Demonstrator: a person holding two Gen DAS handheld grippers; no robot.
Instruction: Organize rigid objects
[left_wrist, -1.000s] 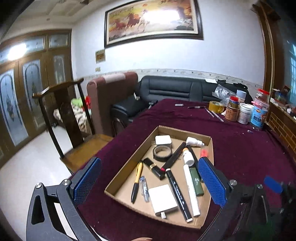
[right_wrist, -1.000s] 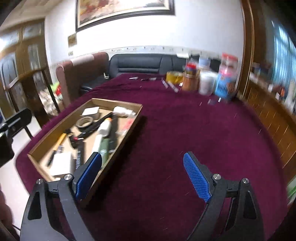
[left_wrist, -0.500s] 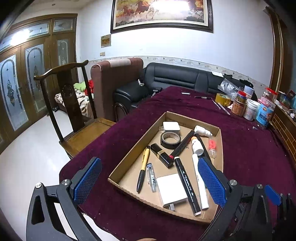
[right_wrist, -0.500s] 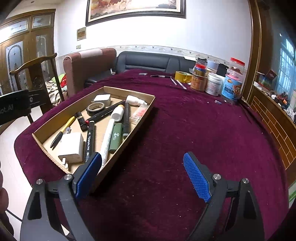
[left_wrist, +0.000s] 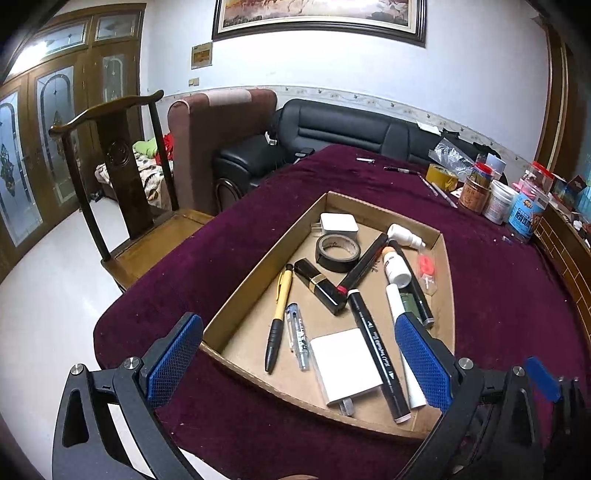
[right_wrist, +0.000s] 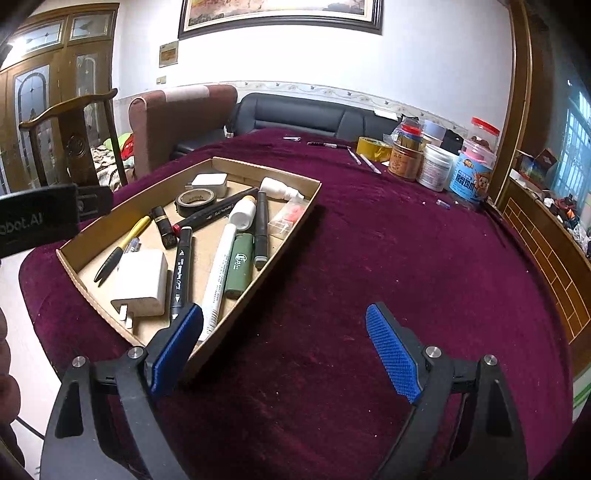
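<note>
Both tools, the left tool (left_wrist: 295, 356) and right tool (right_wrist: 284, 350), gape wide and empty beside the cardboard tray (right_wrist: 295, 218) of jumbled pens and chargers on the tabletop (right_wrist: 388, 266); I'd single out one accessible item, like the white charger (left_wrist: 345, 360) nearest the tray's front edge.

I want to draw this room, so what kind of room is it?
Most likely a living room in someone's home. There is a black sofa, a big framed painting on the wall, and a wooden chair beside a table with a dark red cloth.

The black camera housing (right_wrist: 37, 223) at the left edge reads "obot.AI"
</note>
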